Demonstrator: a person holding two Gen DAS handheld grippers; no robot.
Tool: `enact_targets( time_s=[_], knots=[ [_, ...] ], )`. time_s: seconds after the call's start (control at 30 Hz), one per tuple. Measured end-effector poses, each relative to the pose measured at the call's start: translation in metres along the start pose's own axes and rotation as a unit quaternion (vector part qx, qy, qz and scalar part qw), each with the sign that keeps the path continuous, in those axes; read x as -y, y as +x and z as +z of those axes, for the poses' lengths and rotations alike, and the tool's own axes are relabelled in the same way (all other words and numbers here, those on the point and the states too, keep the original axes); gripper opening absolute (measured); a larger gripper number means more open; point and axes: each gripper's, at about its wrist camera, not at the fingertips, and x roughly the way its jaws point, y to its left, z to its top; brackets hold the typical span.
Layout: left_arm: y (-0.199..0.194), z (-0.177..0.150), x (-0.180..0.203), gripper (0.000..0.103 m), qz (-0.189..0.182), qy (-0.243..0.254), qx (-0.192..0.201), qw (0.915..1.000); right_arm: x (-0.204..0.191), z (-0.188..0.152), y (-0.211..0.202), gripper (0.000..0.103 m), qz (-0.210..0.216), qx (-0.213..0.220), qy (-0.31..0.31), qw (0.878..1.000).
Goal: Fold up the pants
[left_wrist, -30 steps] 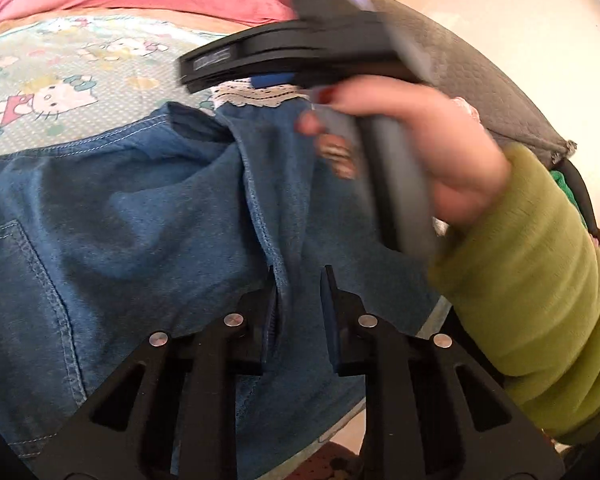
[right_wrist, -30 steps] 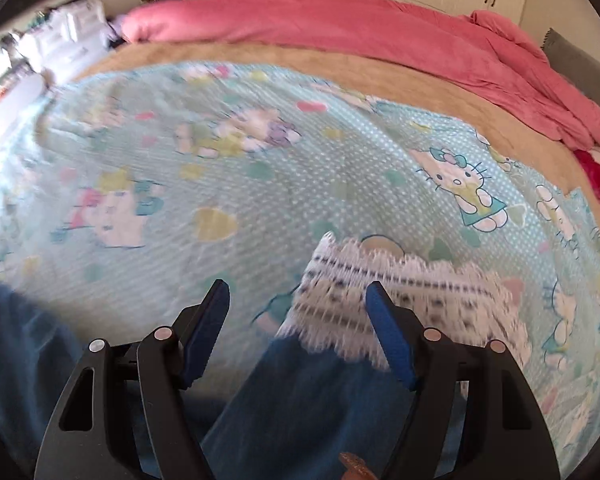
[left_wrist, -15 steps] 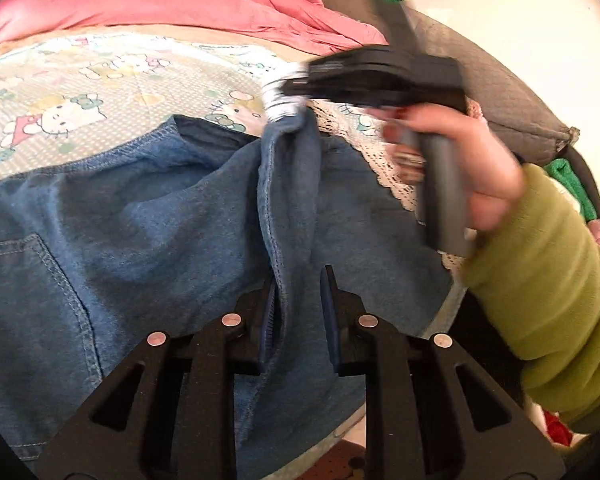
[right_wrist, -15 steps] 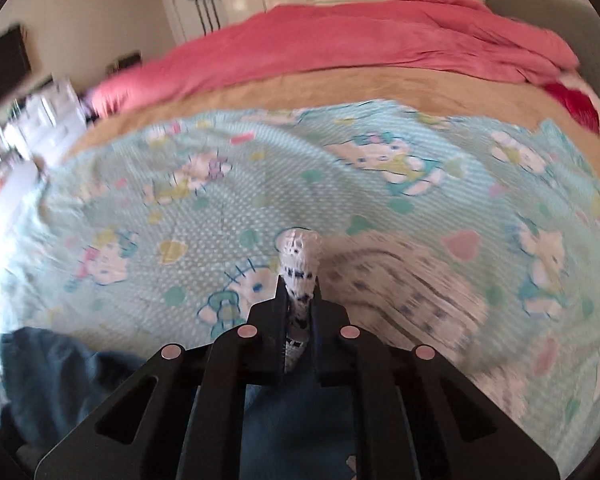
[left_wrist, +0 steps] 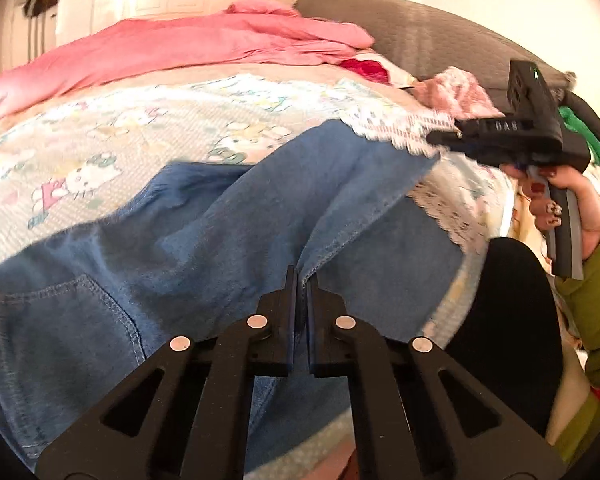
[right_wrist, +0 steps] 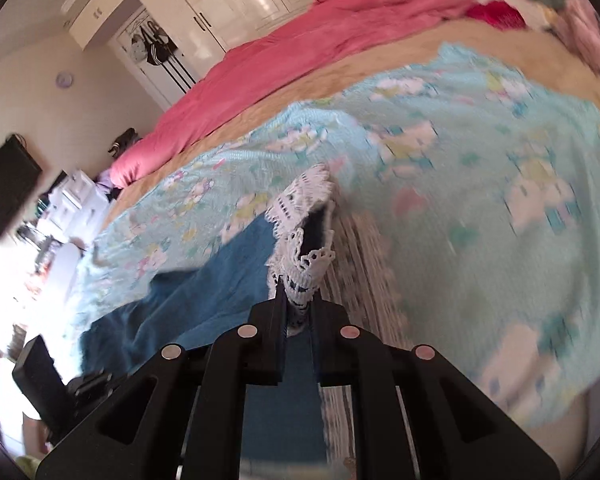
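1. Looking along the left tongs [left_wrist: 302, 280], their jaws have just been closing and now pinch a seamed edge of the pants [left_wrist: 148, 264] between the pads. The pants lie spread on the bed [left_wrist: 100, 136], nearer than the pink quilt [left_wrist: 188, 46], with one leg lifted off the patterned sheet.

2. In the same view the right tongs [left_wrist: 446, 141], held by a hand [left_wrist: 580, 208] in a green sleeve [left_wrist: 596, 300], grip the white lace cuff [left_wrist: 396, 130] at the raised leg's end, on the side away from the quilt. The leg hangs stretched between the two grips. Likely risk: if the hands draw further apart, the thin seam could slide out of the left pads and the leg would drop unevenly.

3. From the right wrist, the right tongs [right_wrist: 298, 312] are closed almost fully on the bunched lace cuff [right_wrist: 304, 236], with only trim visibly between the pads; whether denim is caught too cannot be told. Lace is loose and stretchy, so a quick swing could pull it free or strain it.

4. The blue leg [right_wrist: 220, 280] trails toward the quilt end of the bed with a twist in it. Laid down like that, the fold would probably trap a crease, and the two cuffs would not meet squarely.
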Motion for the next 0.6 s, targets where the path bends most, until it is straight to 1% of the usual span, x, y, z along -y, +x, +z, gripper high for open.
enact_targets(
  time_s=[0.03,0.07,0.17,0.2,0.27,0.33,0.47,0.5,0.6],
  knots=[
    [-0.003,-0.002,0.004,0.000,0.005,0.014,0.002,0.9999,0.004,-0.006,-0.004,0.009,0.000,-0.004,0.005,1.000],
    [-0.004,-0.005,0.008,0.000,0.008,0.021,-0.001,0.9998,0.009,-0.015,-0.007,0.009,0.000,-0.017,0.012,1.000],
    [-0.003,-0.008,0.011,0.000,0.000,0.027,-0.011,0.9996,0.021,-0.038,-0.006,0.009,-0.007,-0.045,0.029,0.999],
    [0.002,-0.003,0.012,0.000,0.000,0.029,-0.014,0.9995,0.024,-0.044,-0.005,0.010,-0.007,-0.051,0.035,0.998],
    [0.008,-0.005,0.014,0.000,-0.001,0.032,-0.020,0.9993,0.030,-0.054,-0.004,0.012,0.000,-0.060,0.052,0.997],
    [0.011,-0.008,0.016,0.000,-0.002,0.033,-0.025,0.9991,0.036,-0.061,-0.008,0.012,0.007,-0.059,0.064,0.996],
    [0.012,-0.015,0.019,0.000,-0.001,0.039,-0.032,0.9987,0.041,-0.063,-0.016,0.013,0.009,-0.048,0.073,0.996],
    [0.011,-0.015,0.020,0.000,-0.002,0.040,-0.032,0.9987,0.041,-0.063,-0.017,0.010,0.006,-0.048,0.070,0.996],
    [0.005,-0.018,0.024,0.000,-0.005,0.047,-0.032,0.9984,0.034,-0.063,-0.022,0.008,0.000,-0.051,0.045,0.998]
  ],
)
